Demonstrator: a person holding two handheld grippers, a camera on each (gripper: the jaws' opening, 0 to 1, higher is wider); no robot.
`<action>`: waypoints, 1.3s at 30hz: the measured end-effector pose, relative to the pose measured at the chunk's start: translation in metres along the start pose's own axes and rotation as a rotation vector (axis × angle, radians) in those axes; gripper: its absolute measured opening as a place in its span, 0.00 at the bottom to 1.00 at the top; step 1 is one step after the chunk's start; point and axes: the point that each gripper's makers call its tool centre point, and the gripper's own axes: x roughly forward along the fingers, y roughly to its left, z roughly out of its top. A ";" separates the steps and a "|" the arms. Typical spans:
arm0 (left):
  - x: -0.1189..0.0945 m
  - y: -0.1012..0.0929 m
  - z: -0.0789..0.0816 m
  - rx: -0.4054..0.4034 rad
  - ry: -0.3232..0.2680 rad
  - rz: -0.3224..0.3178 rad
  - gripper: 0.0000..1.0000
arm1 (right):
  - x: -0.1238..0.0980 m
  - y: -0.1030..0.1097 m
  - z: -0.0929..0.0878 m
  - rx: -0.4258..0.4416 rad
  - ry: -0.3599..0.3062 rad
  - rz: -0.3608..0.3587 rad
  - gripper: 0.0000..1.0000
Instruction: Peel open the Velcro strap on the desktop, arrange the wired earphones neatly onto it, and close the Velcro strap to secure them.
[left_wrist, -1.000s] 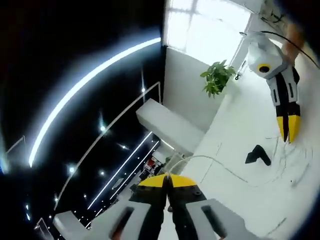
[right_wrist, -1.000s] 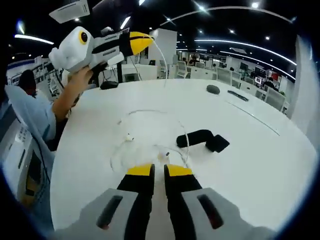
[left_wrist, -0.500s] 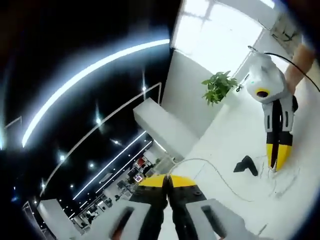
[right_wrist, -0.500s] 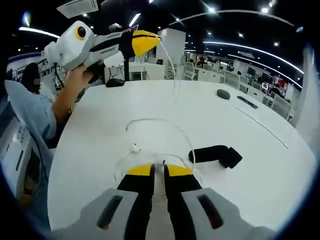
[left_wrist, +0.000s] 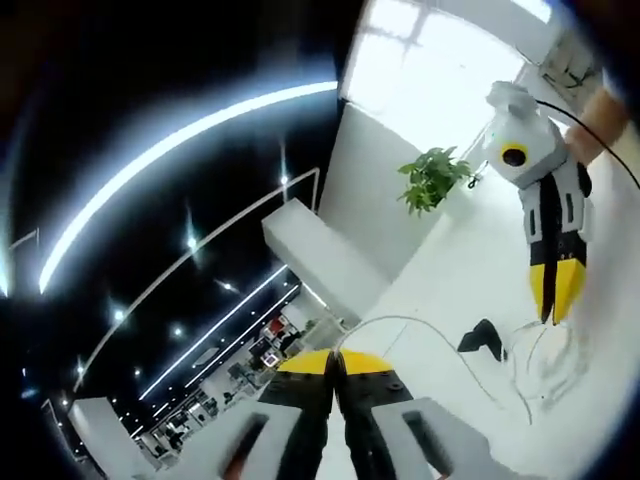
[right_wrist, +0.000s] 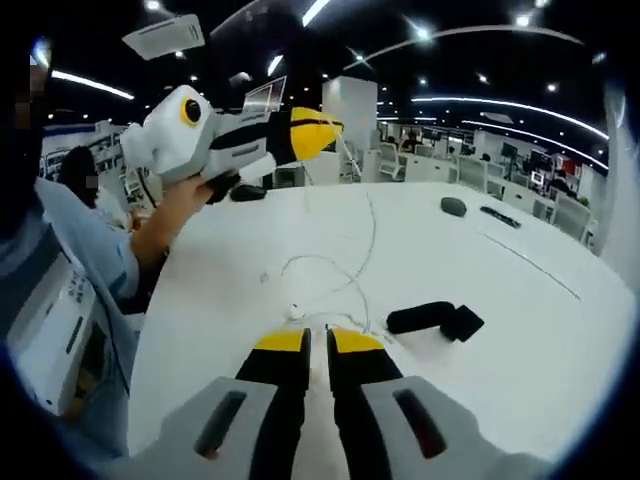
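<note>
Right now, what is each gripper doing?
Left gripper: shut on the earphone cable, lifted above the table.
Right gripper: shut on the same cable.

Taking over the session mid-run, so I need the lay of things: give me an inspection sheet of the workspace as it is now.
Surface: white desk, mostly bare.
Job's things: black Velcro strap lying flat; white earphone cable looped beside it.
Clutter: small dark oval object and flat dark bar at the far edge.
Grippers: left gripper raised with the cable at its tip; right gripper low over the loops, jaws near closed.
Cables: earphone cable strung up to the left gripper.
Surroundings: potted plant, open office, ceiling lights.
</note>
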 end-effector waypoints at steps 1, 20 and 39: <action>0.000 -0.003 0.001 -0.008 -0.003 -0.012 0.05 | -0.002 -0.002 0.005 -0.010 -0.022 -0.016 0.09; 0.001 -0.011 0.053 -0.062 -0.108 -0.109 0.05 | 0.025 -0.031 0.002 -0.054 0.013 -0.140 0.09; 0.021 -0.041 0.012 -0.154 -0.025 -0.205 0.05 | -0.004 -0.010 0.008 0.099 -0.110 -0.021 0.06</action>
